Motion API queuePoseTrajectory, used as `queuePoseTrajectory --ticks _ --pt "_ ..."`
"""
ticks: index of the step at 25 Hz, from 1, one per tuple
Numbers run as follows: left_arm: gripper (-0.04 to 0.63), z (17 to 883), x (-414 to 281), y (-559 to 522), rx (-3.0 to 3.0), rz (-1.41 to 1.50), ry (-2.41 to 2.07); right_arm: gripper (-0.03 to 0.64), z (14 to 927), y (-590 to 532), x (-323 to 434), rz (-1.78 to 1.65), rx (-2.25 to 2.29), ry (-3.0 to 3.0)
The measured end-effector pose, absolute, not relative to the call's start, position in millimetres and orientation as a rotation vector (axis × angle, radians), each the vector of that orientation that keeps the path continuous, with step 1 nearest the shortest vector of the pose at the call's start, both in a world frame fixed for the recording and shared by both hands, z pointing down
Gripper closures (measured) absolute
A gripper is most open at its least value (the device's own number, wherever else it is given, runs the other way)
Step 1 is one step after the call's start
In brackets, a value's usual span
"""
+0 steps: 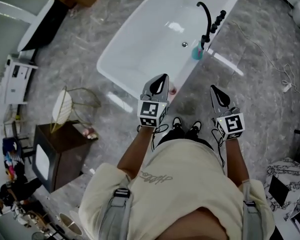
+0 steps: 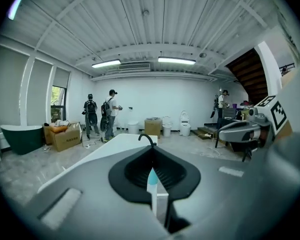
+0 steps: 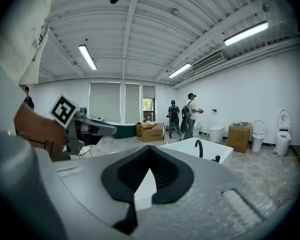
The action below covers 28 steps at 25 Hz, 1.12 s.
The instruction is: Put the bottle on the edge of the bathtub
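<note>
Teal bottle (image 1: 197, 51) upright on bathtub (image 1: 125, 28) rim by tap (image 1: 206, 15), apparently placed; left tongs (image 1: 163, 79) and right tongs (image 1: 214, 89) closed, empty. Next: withdraw.

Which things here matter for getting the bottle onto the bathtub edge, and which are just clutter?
Job:
bathtub
bottle, standing on its rim by the faucet
left gripper and right gripper, both shut, empty

Lying about:
side table
leaf ornament
floor cable
marbled box
</note>
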<state>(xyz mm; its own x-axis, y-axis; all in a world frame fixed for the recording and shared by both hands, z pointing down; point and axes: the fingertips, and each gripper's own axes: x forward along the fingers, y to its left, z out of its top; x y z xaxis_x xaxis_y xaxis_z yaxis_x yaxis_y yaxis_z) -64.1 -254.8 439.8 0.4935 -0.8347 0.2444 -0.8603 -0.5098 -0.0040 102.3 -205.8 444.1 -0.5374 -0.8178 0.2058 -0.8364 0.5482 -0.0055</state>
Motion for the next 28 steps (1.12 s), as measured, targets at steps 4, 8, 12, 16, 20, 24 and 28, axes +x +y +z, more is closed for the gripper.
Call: queuePoseTrajectory --ticks 4,8,12,16,20,24,28 --pt "0.578 393.6 -54.3 -266.2 2.71 0.335 -1.489 0.615 415.5 -221.4 107.7 0.056 1.44 -2.63" --pt "0.578 356.9 -46.1 -286.3 2.775 0.264 -1.522 0.615 390.3 -239.1 116.2 -0.028 1.498 -2.651" --pt "0.578 333.4 -43.6 -279.5 2.806 0.217 -1.528 0.615 372.8 -230.1 113.0 -0.141 1.482 -2.603" --pt "0.578 315.4 -41.2 -283.1 2.846 0.194 -1.571 0.615 352.2 -232.6 121.0 -0.19 1.496 -2.609" --pt "0.578 304.4 -47.9 -282.5 2.828 0.152 -1.601 0.615 334.4 -233.0 133.8 -0.187 1.552 -2.61" --pt "0.578 294.0 -50.9 -284.5 2.808 0.09 -1.626 0.615 317.1 -232.1 141.3 -0.236 1.576 -2.595" --pt "0.577 290.9 -48.7 -281.6 2.841 0.093 -1.619 0.615 309.9 -230.7 138.1 -0.247 1.581 -2.602"
